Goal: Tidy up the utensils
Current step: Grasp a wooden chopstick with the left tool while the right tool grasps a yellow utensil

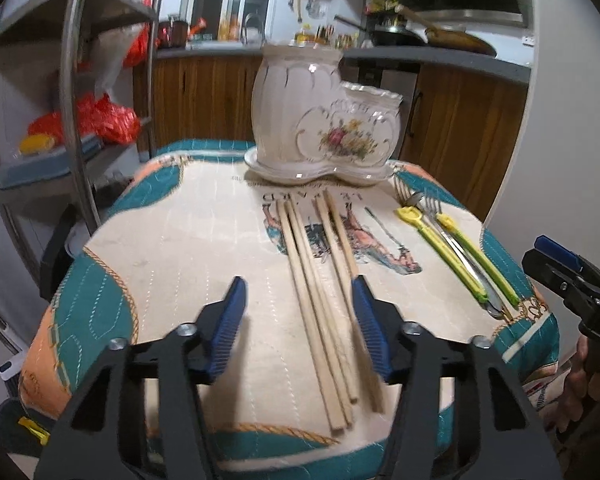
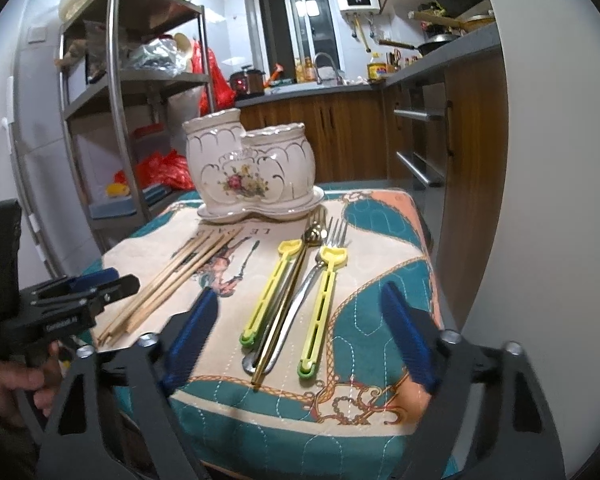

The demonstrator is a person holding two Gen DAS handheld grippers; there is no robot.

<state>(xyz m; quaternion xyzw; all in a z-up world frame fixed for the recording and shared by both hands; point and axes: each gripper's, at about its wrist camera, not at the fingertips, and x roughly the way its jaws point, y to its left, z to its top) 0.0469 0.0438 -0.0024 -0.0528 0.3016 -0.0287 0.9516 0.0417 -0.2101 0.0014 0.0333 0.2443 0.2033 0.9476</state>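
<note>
Several wooden chopsticks (image 1: 320, 288) lie on the patterned cloth; they also show in the right wrist view (image 2: 172, 284). My left gripper (image 1: 300, 292) is open, its jaws on either side of the chopsticks' near ends, holding nothing. Two yellow-green utensils (image 2: 288, 288), a silver fork (image 2: 324, 256) and a gold-handled spoon (image 2: 296, 276) lie side by side; they also show in the left wrist view (image 1: 456, 252). My right gripper (image 2: 296, 300) is open over their handles. A white floral ceramic holder (image 2: 248, 164) with two cups stands on its saucer at the far edge, also in the left wrist view (image 1: 324, 120).
The cloth-covered table (image 2: 380, 240) is small, with edges close on all sides. A metal shelf rack (image 2: 120, 92) with bags stands to the left. Wooden kitchen cabinets (image 2: 340, 136) and a counter run behind.
</note>
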